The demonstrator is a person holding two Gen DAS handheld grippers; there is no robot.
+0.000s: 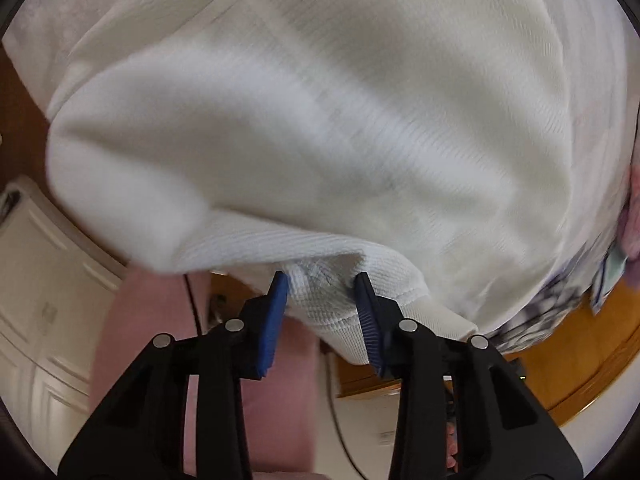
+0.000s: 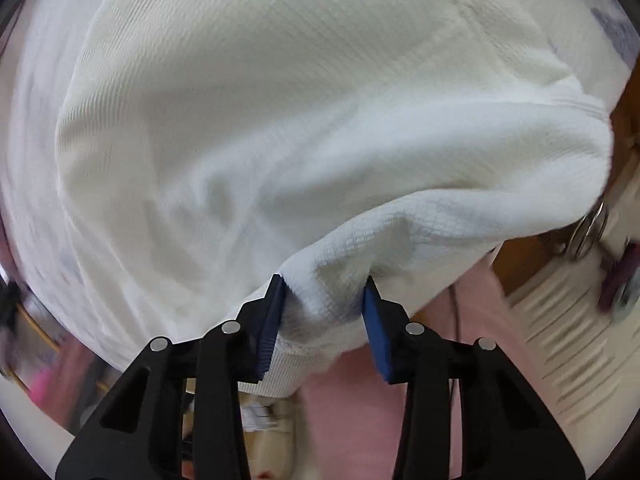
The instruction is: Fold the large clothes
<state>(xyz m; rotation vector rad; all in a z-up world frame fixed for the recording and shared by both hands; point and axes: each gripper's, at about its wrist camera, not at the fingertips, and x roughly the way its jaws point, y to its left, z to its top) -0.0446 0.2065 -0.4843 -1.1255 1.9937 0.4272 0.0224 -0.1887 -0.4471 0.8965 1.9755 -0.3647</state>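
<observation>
A large white waffle-knit garment [image 1: 320, 128] fills most of the left wrist view and also the right wrist view [image 2: 280, 128]. My left gripper [image 1: 322, 280] is shut on a bunched ribbed hem corner of the garment, cloth pinched between its blue pads [image 1: 276, 312]. My right gripper [image 2: 324, 284] is shut on another hem corner of the same garment, cloth between its blue pads [image 2: 376, 332]. The garment hangs lifted and blurred with motion in both views. What lies under it is hidden.
A wooden table edge [image 1: 580, 360] and a patterned cloth [image 1: 560, 300] show at the right of the left wrist view. White panelled cabinet doors [image 1: 44, 280] stand at its left. Pink clothing of the person [image 2: 360, 420] shows below the right gripper.
</observation>
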